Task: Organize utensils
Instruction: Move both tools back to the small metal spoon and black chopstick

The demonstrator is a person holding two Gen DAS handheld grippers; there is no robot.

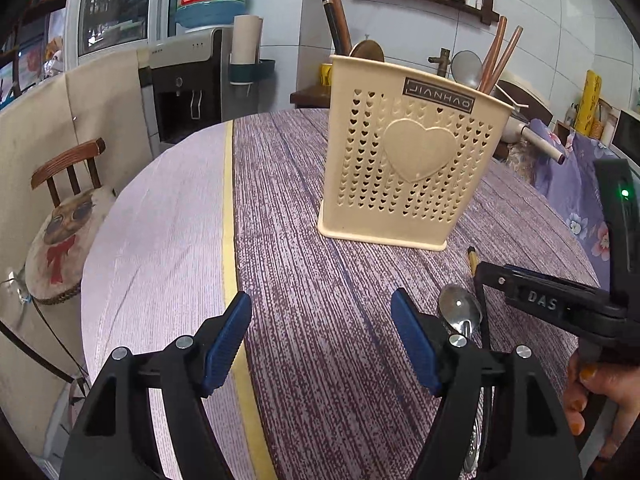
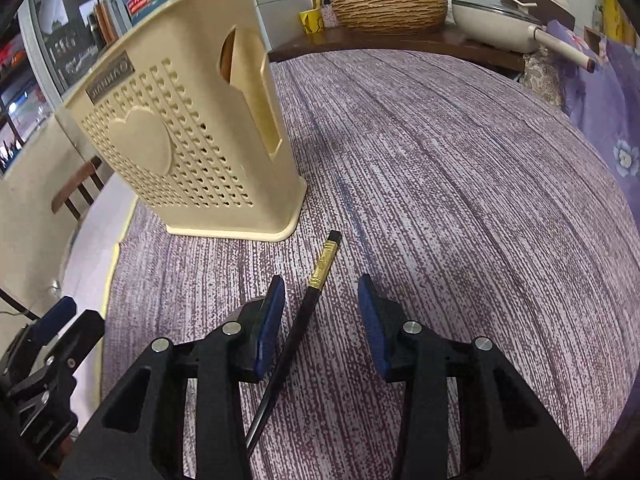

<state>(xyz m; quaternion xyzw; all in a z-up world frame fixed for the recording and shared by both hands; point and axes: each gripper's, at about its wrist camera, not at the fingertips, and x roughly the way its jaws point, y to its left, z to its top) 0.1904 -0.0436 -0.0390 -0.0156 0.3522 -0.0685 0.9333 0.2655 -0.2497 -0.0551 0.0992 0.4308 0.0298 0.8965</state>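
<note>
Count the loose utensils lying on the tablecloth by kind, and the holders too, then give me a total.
Spoons: 1, the metal spoon
Chopsticks: 1, the black chopstick lying between the open right gripper's fingers
Holders: 1, the cream utensil holder
Total: 3

Black fingers (image 2: 256, 344) with ribbed blue pads, silver screws, orange-painted nails

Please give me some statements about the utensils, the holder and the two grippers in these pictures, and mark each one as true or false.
1. The cream holder stands upright on the table. True.
2. The black chopstick is clamped by the right gripper. False: it lies on the cloth between open pads.
3. The metal spoon lies on the table. True.
4. The left gripper holds the spoon. False: it is open and empty.
</note>
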